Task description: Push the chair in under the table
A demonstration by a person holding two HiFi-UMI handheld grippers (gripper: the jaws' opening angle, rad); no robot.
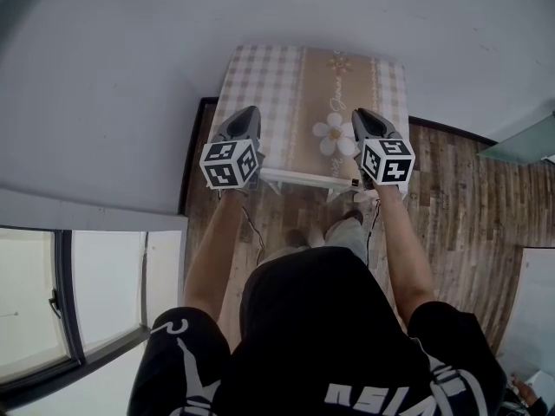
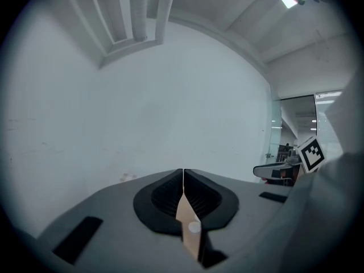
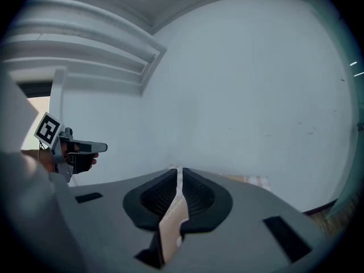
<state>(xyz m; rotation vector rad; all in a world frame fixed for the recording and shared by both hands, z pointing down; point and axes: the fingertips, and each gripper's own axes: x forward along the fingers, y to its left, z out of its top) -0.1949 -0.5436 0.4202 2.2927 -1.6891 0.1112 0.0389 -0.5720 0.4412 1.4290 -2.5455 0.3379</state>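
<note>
The table [image 1: 260, 76] wears a checked beige cloth with white flowers and stands against a pale wall. At its near edge shows the white top rail of the chair [image 1: 295, 178]; the rest of the chair is hidden beneath the tabletop. My left gripper [image 1: 245, 111] hovers over the table's near left part, apart from the rail, jaws shut with nothing held. My right gripper [image 1: 362, 113] hovers over the near right part, also shut and holding nothing. In the left gripper view the left gripper [image 2: 183, 172] has its pads meeting; in the right gripper view the right gripper [image 3: 179, 170] looks the same.
A pale wall [image 1: 130, 76] runs behind and left of the table. Wooden floor [image 1: 460, 198] lies to the right, with a glass panel [image 1: 525, 141] at the far right. A window [image 1: 52, 302] is at the lower left. The person's feet [image 1: 347, 224] stand just behind the chair.
</note>
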